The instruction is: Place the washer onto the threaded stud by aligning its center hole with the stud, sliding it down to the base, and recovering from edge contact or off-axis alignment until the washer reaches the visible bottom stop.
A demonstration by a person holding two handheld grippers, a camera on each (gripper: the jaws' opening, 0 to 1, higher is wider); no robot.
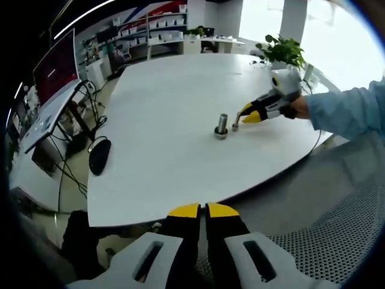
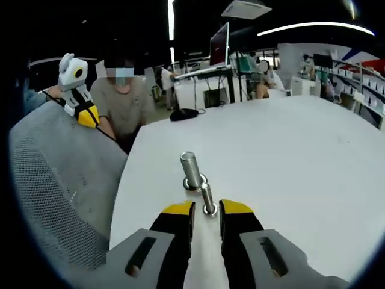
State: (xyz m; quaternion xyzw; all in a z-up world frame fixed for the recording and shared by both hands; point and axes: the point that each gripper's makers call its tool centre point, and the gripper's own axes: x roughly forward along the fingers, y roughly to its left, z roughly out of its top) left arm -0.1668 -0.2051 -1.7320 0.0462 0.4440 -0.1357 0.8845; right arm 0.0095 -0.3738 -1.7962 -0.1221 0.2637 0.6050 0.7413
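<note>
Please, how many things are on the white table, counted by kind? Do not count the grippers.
Upright metal studs: 2, the tall stud and the short stud
Black mouse-like object at the table's edge: 1
Total: 3

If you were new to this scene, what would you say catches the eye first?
Two upright metal studs on the white table: the taller threaded stud and a slimmer one just ahead of the right hand-held gripper. The left hand-held gripper is off the table's edge, over a grey mesh chair.
</note>
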